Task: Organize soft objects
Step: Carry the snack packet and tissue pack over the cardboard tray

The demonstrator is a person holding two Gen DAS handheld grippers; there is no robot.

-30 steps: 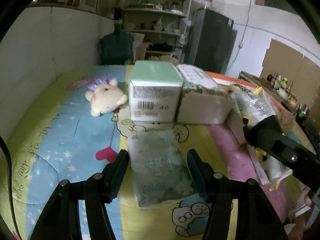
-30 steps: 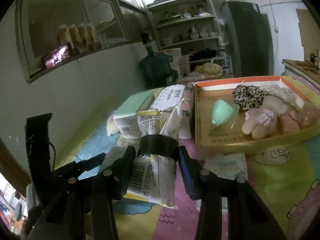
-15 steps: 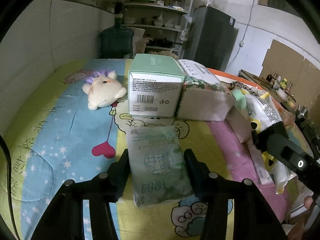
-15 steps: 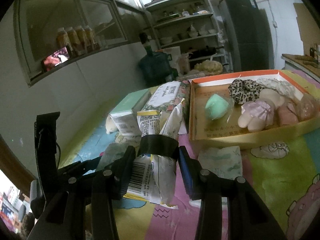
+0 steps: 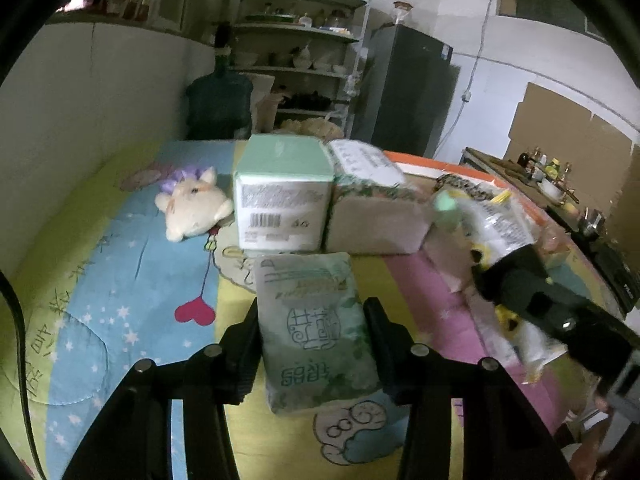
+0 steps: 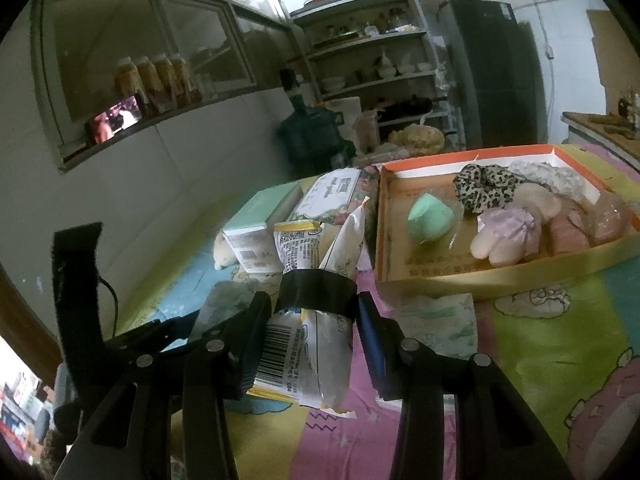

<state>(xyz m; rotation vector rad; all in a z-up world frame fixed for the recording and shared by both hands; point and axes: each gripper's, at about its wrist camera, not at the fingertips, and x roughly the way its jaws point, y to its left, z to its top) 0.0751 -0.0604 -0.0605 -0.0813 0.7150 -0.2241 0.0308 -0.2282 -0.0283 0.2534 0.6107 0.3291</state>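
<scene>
My left gripper [image 5: 314, 344] is shut on a pale green tissue pack [image 5: 314, 328] and holds it just above the cartoon bedsheet. My right gripper [image 6: 316, 340] is shut on a white and yellow snack packet [image 6: 316, 320], which also shows in the left wrist view [image 5: 500, 236]. An orange-rimmed cardboard tray [image 6: 460, 280] to the right holds a mint sponge [image 6: 430, 218], a leopard scrunchie [image 6: 486, 186] and several pink soft items. A cream plush toy [image 5: 192, 206] lies at the left. A second tissue pack [image 6: 438, 326] lies before the tray.
A mint green box [image 5: 282, 196] and a floral tissue box [image 5: 372, 208] stand side by side in the middle of the bedsheet [image 5: 100, 300]. A wall runs along the left. A water jug [image 5: 220, 106], shelves and a fridge stand behind.
My left gripper has closed in on the green tissue pack and raised it slightly. My right gripper, still holding the snack packet, has shifted a little toward the tray.
</scene>
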